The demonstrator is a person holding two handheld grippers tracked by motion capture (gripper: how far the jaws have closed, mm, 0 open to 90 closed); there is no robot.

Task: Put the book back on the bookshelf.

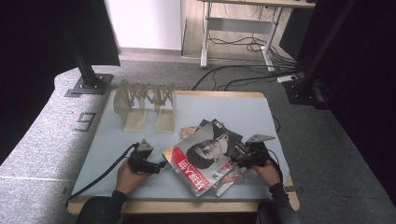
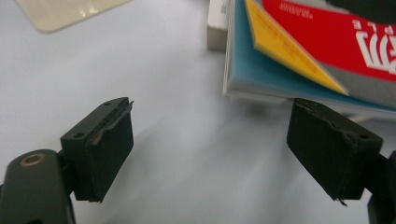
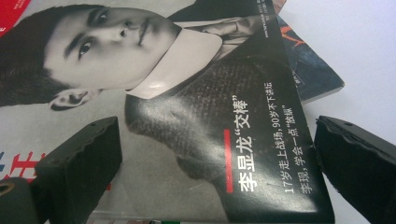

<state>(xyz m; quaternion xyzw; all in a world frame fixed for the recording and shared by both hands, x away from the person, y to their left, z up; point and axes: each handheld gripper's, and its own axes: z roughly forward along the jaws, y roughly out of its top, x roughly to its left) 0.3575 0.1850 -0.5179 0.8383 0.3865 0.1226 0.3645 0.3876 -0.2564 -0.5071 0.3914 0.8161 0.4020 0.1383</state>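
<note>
Left tongs (image 1: pixel 161 164): jaws wide, nothing between, low over worktop (image 1: pixel 107 154), just beside left edge of magazine stack (image 1: pixel 205 158). Right tongs (image 1: pixel 237 162): jaws wide, straddling right edge of top magazine (image 3: pixel 187 116), pads not pressing. Top magazine: portrait cover, red title block, lying skewed on stack at front centre of worktop. Teal and yellow covers (image 2: pixel 280 56) fanned out underneath on left side. Beige folding rack (image 1: pixel 144 105) at rear left, well apart from stack.

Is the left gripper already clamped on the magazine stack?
No. In the left gripper view the left gripper is open over bare table, with the magazine stack just beyond it.
</note>
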